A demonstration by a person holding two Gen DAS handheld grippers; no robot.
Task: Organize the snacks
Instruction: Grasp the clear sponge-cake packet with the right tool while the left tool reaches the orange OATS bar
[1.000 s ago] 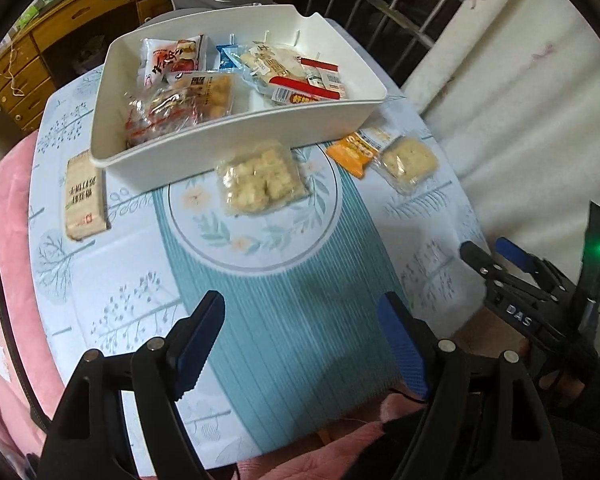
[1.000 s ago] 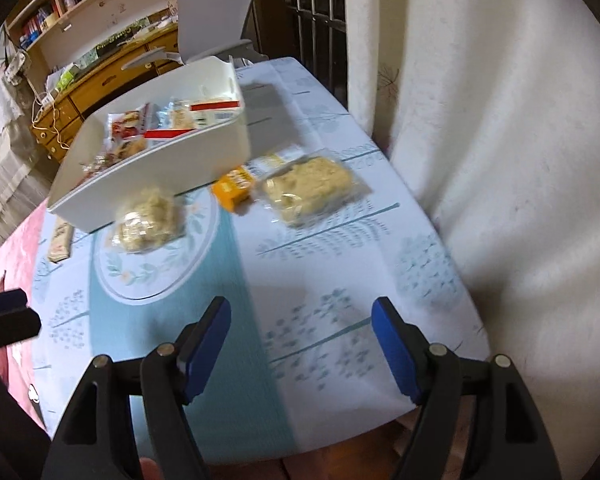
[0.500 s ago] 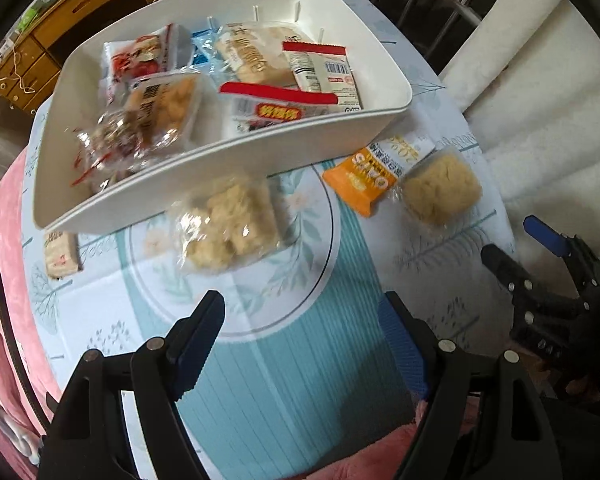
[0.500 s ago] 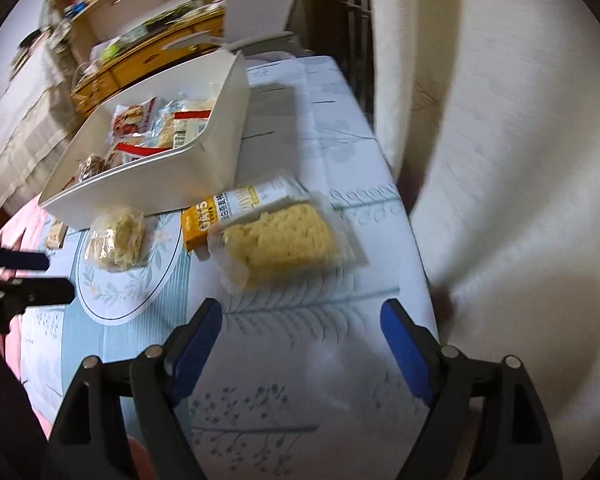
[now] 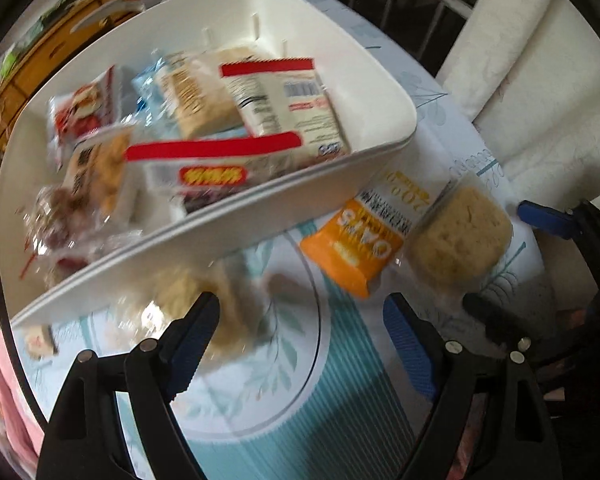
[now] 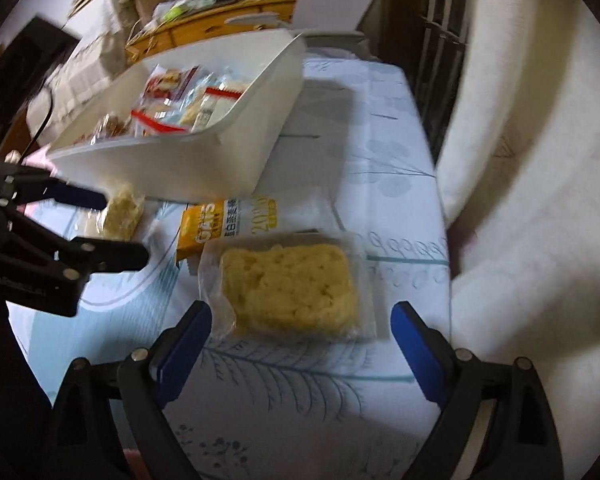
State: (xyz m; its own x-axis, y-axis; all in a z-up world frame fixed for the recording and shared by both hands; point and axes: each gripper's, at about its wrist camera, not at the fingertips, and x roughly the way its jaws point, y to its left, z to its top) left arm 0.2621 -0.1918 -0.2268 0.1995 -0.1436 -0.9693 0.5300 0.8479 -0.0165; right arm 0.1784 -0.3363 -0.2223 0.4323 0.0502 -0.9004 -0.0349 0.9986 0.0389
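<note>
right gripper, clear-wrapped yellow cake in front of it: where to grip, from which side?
Grip the clear-wrapped yellow cake across its block, not the loose film edges. It lies flat on the table, directly ahead of the open right gripper, so come down from the near side and above. One corner touches or overlaps the orange oats packet, so keep the left of the fingers clear of it.

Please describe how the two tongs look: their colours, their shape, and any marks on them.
Both tongs share one build. The left tongs and the right tongs have black plastic frames that fork into two angular fingers, each lined with a ribbed blue pad. Silver rivets mark the joints. Seen from the right wrist, the left frame carries small pale lettering, too blurred to read.
</note>
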